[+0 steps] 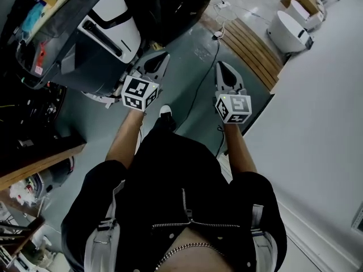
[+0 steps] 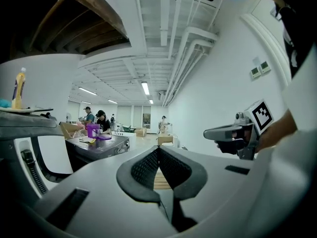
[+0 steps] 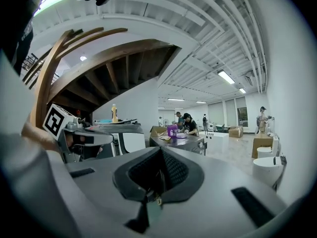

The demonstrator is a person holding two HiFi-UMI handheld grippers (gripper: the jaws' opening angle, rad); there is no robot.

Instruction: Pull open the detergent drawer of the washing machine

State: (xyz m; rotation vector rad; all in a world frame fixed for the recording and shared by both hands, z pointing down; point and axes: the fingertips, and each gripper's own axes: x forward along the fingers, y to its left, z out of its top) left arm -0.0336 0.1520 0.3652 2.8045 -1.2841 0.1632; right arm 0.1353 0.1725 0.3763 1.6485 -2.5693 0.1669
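**Approach stage, as judged from the layout.** The left gripper (image 1: 162,56) and the right gripper (image 1: 221,67) are grey two-jaw tongs, each with a marker cube. They are held side by side at arm's length, nearly level, above the grey floor (image 1: 187,72). Carried like this they point into the open room and are aimed at no target.

Both tongs are clenched, with the pads meeting and nothing between them. This suits carrying, but they would have to open before taking a handle.

The white and dark grey washing machine (image 1: 113,13) stands ahead and to the left, well apart from both grippers. Its detergent drawer cannot be picked out in any view, and the pull looks not yet begun.

**Containers:**
- A flat dark tray (image 3: 119,122) on the machine's top carries an upright yellow bottle (image 3: 114,112) and small items too blurred to name.
- A purple plastic cup (image 3: 172,130) stands on a dark grey cabinet (image 3: 185,143); its contents are hidden.
- A white rounded tub (image 3: 265,170) and a brown cardboard box (image 3: 261,145) sit on the floor to the right, their insides unseen.
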